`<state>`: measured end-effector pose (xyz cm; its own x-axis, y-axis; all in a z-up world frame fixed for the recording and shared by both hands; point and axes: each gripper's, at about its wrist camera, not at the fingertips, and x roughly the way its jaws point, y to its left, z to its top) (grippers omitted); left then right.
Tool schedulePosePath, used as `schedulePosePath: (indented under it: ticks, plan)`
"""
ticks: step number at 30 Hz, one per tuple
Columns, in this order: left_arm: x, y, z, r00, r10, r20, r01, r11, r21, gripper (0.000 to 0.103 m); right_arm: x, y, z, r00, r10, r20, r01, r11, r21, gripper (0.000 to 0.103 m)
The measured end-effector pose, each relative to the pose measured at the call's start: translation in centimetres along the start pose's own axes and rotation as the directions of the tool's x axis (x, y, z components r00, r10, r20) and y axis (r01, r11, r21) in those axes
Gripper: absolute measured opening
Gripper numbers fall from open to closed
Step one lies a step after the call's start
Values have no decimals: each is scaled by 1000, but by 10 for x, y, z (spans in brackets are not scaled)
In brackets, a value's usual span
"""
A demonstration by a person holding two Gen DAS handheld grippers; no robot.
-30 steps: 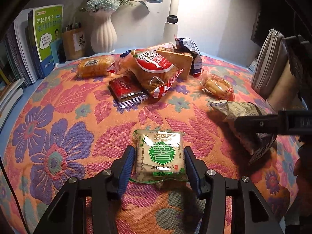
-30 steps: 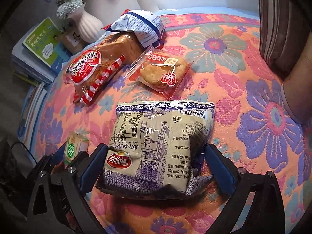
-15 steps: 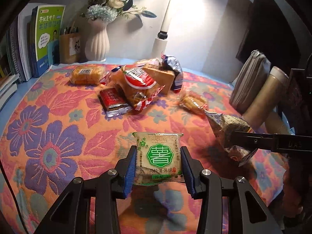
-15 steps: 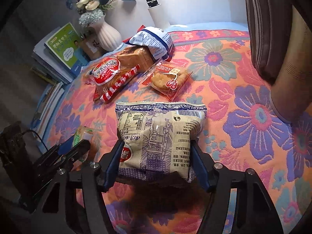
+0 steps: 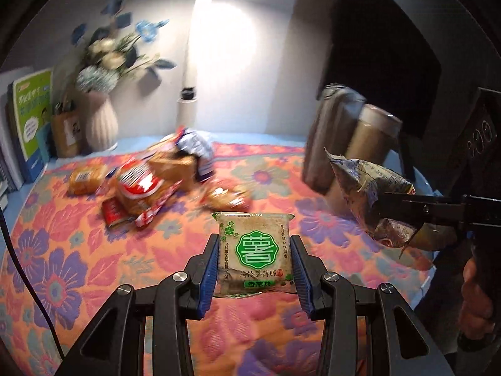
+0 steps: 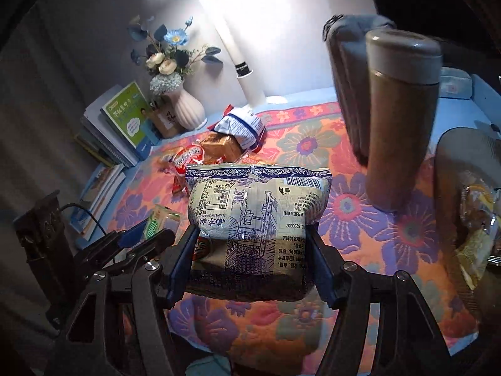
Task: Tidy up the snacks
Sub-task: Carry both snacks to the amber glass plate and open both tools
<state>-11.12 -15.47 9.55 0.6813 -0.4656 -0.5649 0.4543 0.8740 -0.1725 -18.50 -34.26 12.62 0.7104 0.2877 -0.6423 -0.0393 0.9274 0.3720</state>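
Left wrist: left gripper [image 5: 255,269] clamps the green packet [image 5: 255,247] above the cloth [image 5: 62,250]. Right gripper [image 6: 250,269] pinches the blue bag [image 6: 253,216] aloft; a flask [image 6: 400,119] stands right, snack pile [image 6: 219,147] behind.

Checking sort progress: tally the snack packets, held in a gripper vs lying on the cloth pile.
Held: 2, green crisp packet in left gripper, blue-white bag in right gripper
On cloth: 5, bun packet, red-white bag, flat red packet, toast bag, pastry packet
Total: 7
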Motion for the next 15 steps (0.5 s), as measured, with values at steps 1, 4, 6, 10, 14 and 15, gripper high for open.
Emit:
schedulePosePath:
  ticks: [1,4,6,10,14,15]
  plan:
    - [-1,-12,4,1000,-13,7,13,1000,18,42,-10,-7,0,1000,-9,16,9,1000,9,65]
    - [0,-46,15,997,-76,15,75,996,57,42,-42,-34,1,996,-43,74,39,998,56,65]
    - [1,-70,21,992,-128,16,126,989,82,42,-63,-58,2,990,-82,113,71,993,97,65]
    - [13,-127,37,982,-189,1,186,971,148,42,-95,-110,4,967,-190,172,154,967,204,65]
    - [39,-180,49,975,-219,-47,224,956,191,42,-113,-165,4,937,-300,181,234,920,314,65]
    - [47,-190,51,972,-226,-61,233,953,191,42,-115,-177,3,932,-319,174,249,909,334,65]
